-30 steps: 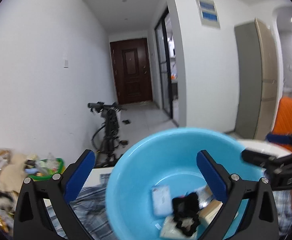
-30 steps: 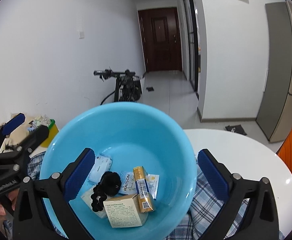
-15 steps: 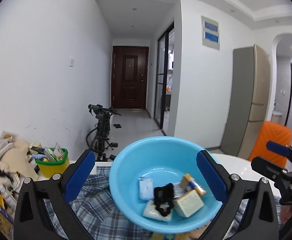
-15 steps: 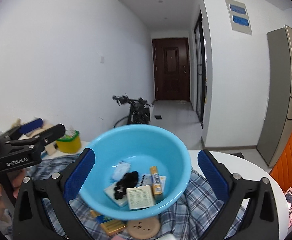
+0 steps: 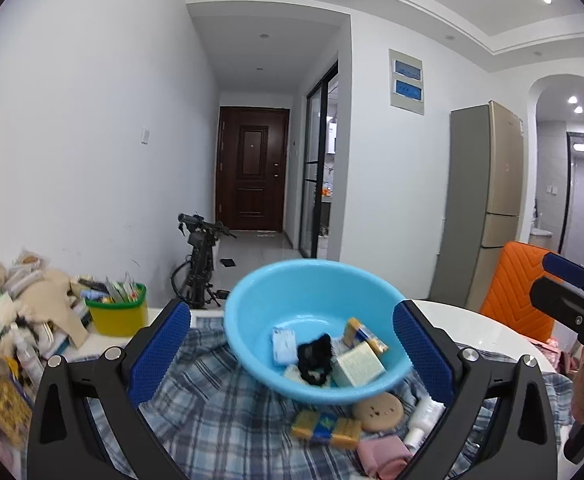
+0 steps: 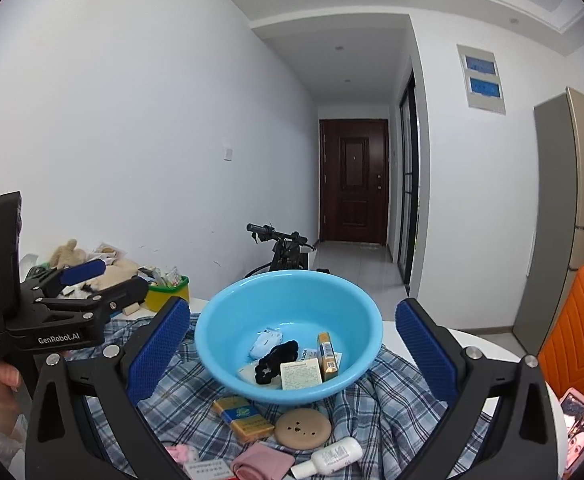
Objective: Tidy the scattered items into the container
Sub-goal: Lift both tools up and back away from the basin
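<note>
Left gripper (image 5: 292,344): spread, empty; raised left of the blue basin (image 6: 228,312), free to reach
Blue basin: central on plaid cloth (image 6: 196,400); several items already inside
Scattered items: gold box (image 6: 242,418), tan disc (image 6: 302,428), white tube (image 6: 332,462) just before the basin
Right gripper (image 6: 292,344): spread, empty; right of the basin

Blue basin (image 6: 228,316), upright, part-filled; toiletries (image 6: 300,428) scattered

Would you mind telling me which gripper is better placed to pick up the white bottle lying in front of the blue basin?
Probably the right gripper. The white bottle lies on the checked cloth, right of centre in both views. Both grippers have open, empty jaws; the left gripper would have to reach across.
</note>
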Demonstrator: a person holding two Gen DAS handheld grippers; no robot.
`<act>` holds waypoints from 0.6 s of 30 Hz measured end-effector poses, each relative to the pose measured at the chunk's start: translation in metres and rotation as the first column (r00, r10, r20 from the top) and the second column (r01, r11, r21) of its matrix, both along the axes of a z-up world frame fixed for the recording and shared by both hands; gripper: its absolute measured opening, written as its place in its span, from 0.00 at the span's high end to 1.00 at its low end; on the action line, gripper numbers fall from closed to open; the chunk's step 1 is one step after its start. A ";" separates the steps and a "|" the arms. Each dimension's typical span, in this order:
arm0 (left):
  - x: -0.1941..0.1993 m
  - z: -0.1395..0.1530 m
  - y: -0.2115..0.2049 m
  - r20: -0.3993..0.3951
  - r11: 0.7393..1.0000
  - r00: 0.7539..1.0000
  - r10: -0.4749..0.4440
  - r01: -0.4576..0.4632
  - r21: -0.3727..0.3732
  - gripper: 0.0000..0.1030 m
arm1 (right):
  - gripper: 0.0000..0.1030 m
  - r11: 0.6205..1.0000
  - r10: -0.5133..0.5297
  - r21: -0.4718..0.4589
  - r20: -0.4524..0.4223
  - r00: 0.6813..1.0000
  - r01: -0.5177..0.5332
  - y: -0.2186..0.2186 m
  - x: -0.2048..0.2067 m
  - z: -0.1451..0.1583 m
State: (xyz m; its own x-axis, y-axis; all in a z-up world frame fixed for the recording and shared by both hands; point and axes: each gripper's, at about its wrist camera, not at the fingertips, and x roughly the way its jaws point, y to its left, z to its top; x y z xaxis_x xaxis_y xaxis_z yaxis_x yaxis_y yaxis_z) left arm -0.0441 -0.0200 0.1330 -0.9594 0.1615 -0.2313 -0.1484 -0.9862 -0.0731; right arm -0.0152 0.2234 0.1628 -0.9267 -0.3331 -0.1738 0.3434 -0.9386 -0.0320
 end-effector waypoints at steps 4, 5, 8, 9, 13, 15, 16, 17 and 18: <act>0.026 -0.021 0.006 0.012 1.000 1.000 -0.008 0.008 -0.018 0.00 | 0.00 1.000 -0.009 0.015 -0.029 1.000 0.009 0.001 0.020 -0.014; 0.030 -0.025 0.008 0.007 1.000 1.000 -0.019 0.020 -0.022 0.00 | 0.00 1.000 -0.013 0.014 -0.035 0.999 0.014 0.002 0.025 -0.018; 0.050 -0.035 0.017 -0.033 0.998 0.999 -0.019 0.017 -0.055 0.00 | 0.00 0.999 -0.035 0.015 -0.052 0.998 0.036 0.004 0.034 -0.030; 0.054 -0.041 0.021 -0.041 0.998 0.999 -0.015 0.013 -0.064 0.00 | 0.00 0.999 -0.045 0.020 -0.054 0.998 0.046 0.004 0.035 -0.035; 0.055 -0.062 0.026 -0.016 0.999 1.000 -0.021 0.020 -0.045 0.00 | 0.00 0.996 -0.080 0.037 -0.047 0.996 0.082 0.005 0.040 -0.050; 0.054 -0.073 0.027 -0.001 0.999 1.000 -0.012 0.012 -0.038 0.00 | 0.00 0.994 -0.094 0.043 -0.053 0.994 0.096 0.008 0.044 -0.059; 0.054 -0.079 0.028 0.005 0.999 1.000 0.000 0.000 -0.036 0.00 | 0.00 0.994 -0.101 0.046 -0.055 0.993 0.104 0.008 0.045 -0.062; 0.054 -0.087 0.029 0.007 0.999 1.000 0.014 -0.013 -0.035 0.00 | 0.00 0.993 -0.106 0.050 -0.058 0.993 0.109 0.009 0.046 -0.065; 0.054 -0.093 0.030 0.010 0.999 1.000 0.023 -0.023 -0.037 0.00 | 0.00 0.992 -0.112 0.053 -0.060 0.992 0.115 0.009 0.047 -0.068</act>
